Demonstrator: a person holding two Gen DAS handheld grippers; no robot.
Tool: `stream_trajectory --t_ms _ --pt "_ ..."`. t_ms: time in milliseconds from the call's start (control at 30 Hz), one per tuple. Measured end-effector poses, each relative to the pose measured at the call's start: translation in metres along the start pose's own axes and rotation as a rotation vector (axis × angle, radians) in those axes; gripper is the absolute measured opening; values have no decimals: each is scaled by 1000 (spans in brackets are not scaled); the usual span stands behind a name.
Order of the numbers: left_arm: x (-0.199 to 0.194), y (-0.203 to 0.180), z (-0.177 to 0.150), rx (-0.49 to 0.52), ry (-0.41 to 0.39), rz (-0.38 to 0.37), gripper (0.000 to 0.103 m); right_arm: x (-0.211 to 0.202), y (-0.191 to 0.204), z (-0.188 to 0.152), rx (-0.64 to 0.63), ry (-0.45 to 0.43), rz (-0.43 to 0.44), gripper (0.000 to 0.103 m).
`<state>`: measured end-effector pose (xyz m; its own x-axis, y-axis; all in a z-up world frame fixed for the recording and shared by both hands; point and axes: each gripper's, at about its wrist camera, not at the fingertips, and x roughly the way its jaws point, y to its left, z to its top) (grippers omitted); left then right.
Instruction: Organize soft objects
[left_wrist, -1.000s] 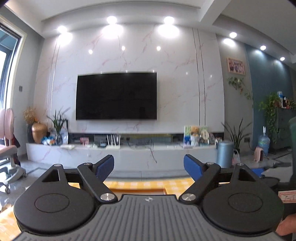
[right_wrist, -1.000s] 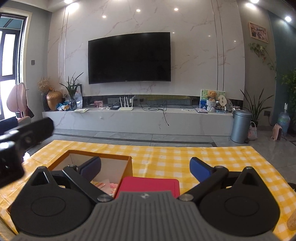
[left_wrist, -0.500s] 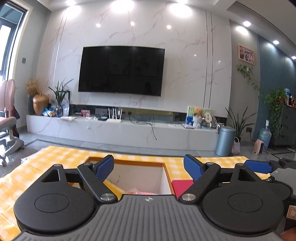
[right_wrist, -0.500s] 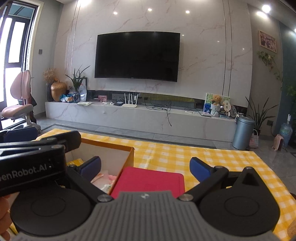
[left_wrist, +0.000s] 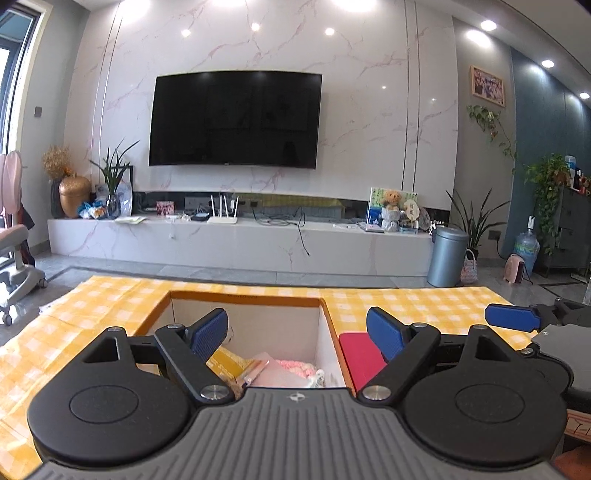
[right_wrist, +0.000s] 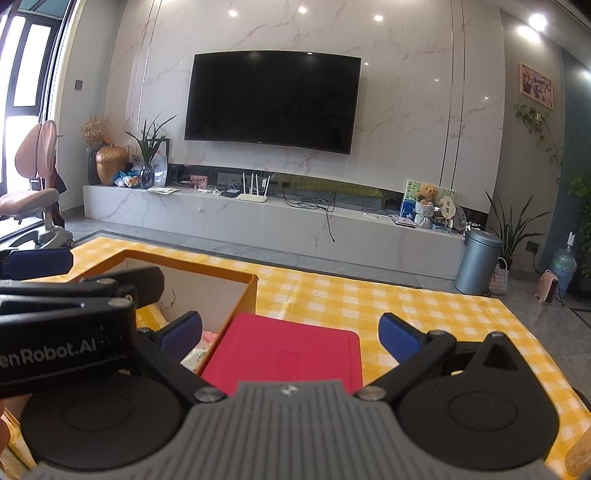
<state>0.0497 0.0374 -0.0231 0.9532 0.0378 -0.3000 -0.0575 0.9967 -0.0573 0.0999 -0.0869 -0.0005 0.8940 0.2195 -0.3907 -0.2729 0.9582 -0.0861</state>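
While both grippers, left (left_wrist: 297, 330) & right (right_wrist: 290, 334), hang spread & empty, flat red cloth-like pad (right_wrist: 286, 356) at lower centre looks light, floppy: pinch near edge.

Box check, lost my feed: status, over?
Left gripper open, above box. Right gripper open, empty, above red pad. Soft items in box. Nothing blocking.

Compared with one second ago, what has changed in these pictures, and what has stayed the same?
The left gripper tipped down and forward: its view went from the TV wall to the open box below it. The right gripper shifted right and closer, over the red pad. Nothing was taken or released. Both grippers stayed open and empty; box, pad and yellow checked cloth did not move.
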Motion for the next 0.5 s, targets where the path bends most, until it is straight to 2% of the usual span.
stream_trajectory --t_ms 500 --pt "4 -2 0 -4 39 6 99 5 -1 -4 7 32 0 100"
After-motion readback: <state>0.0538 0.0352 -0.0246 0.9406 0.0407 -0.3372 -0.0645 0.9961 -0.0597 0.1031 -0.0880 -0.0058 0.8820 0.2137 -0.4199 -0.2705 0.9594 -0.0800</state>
